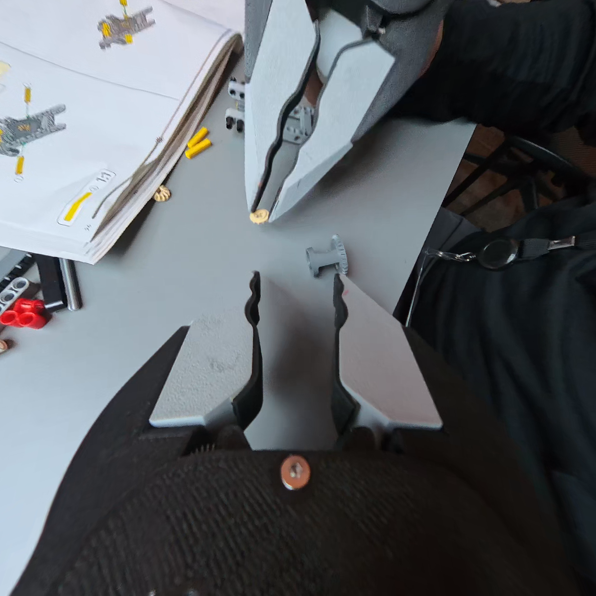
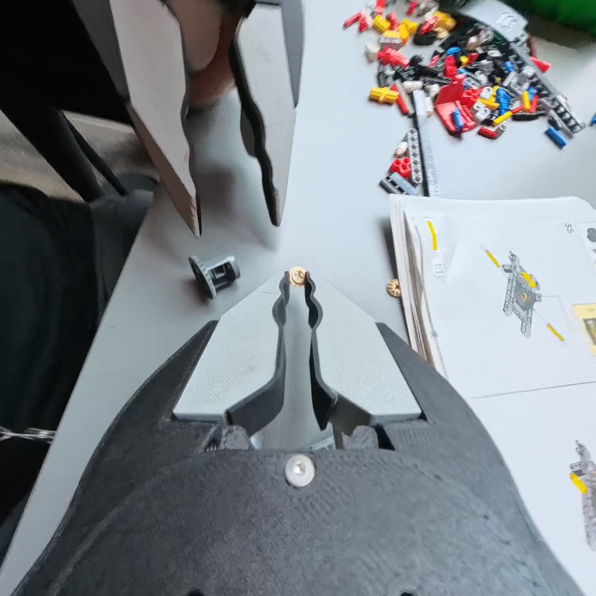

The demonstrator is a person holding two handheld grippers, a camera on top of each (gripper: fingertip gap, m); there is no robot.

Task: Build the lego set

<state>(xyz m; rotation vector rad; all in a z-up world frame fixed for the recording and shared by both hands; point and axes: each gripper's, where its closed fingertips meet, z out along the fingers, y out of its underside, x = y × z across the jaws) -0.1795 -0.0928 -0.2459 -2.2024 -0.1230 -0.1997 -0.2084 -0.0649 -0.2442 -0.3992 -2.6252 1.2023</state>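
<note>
My right gripper is shut on a small tan bevel gear, pinched at its fingertips just above the grey table; the gear also shows in the left wrist view. My left gripper is open and empty, and it also shows in the right wrist view. A grey differential housing with a toothed ring lies on its side just beyond my left gripper's right fingertip, near the table's edge; it also shows in the right wrist view. A second tan gear lies by the instruction booklet.
The open booklet lies on the table. Two yellow pegs and a grey partial assembly lie beyond it. A red brick and black beams sit at left. A pile of mixed bricks is far right. A person's dark clothing borders the table edge. My right fingertips sit around 5 centimetres from my left ones.
</note>
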